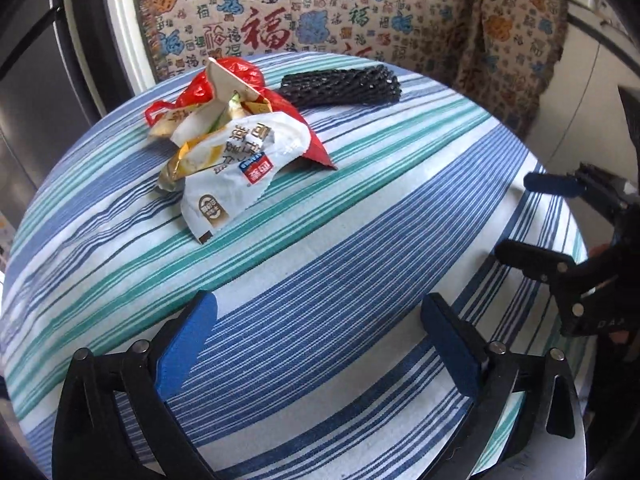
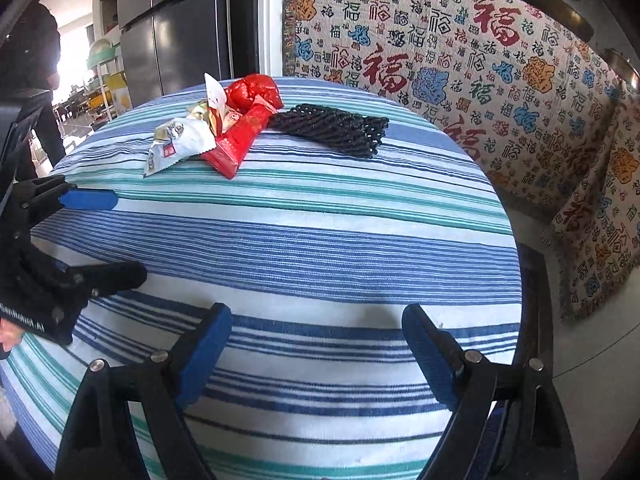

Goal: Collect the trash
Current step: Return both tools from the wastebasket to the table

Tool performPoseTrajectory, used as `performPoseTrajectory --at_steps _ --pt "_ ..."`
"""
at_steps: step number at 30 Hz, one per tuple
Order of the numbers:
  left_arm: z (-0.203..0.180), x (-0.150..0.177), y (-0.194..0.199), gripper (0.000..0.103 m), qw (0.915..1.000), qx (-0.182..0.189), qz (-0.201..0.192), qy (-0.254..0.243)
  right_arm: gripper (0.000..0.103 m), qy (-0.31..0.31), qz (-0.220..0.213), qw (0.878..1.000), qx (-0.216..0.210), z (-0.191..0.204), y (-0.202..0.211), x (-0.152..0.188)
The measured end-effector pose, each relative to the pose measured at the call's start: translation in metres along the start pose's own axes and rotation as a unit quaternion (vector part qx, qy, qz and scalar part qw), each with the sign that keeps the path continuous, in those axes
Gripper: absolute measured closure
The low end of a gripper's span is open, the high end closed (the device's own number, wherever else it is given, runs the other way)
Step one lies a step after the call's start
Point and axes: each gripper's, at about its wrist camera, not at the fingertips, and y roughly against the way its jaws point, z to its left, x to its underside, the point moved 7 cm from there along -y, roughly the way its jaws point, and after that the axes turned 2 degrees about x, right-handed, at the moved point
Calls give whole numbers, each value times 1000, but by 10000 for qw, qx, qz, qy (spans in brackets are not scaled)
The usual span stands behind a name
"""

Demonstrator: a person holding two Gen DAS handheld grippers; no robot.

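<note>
Counter (image 1: 360,240), striped cloth: heap of crumpled wrappers (image 1: 224,148) at far side, black foam net (image 1: 340,85) just beside it. Left tongs (image 1: 320,312) and right tongs (image 2: 316,320): both spread wide, empty, well short of the heap.

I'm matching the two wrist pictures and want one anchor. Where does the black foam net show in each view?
Left wrist: the black foam net lies upper centre on the far part of the table, right of the wrapper pile.
Right wrist: the net lies upper centre, again right of the pile, touching the red wrapper.
Shared landmark: the striped tablecloth.
</note>
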Motion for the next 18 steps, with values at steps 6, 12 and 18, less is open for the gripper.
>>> performPoseTrajectory --at_steps 6,12,18 --pt "1 1 0 0 10000 46 9 18 13 -300 65 9994 -129 -10 -13 -7" --pt "1 1 1 0 10000 56 5 14 6 -334 164 9993 -100 -13 -22 -13" --pt "2 1 2 0 10000 52 5 24 6 -309 144 9994 -109 -14 -21 -13"
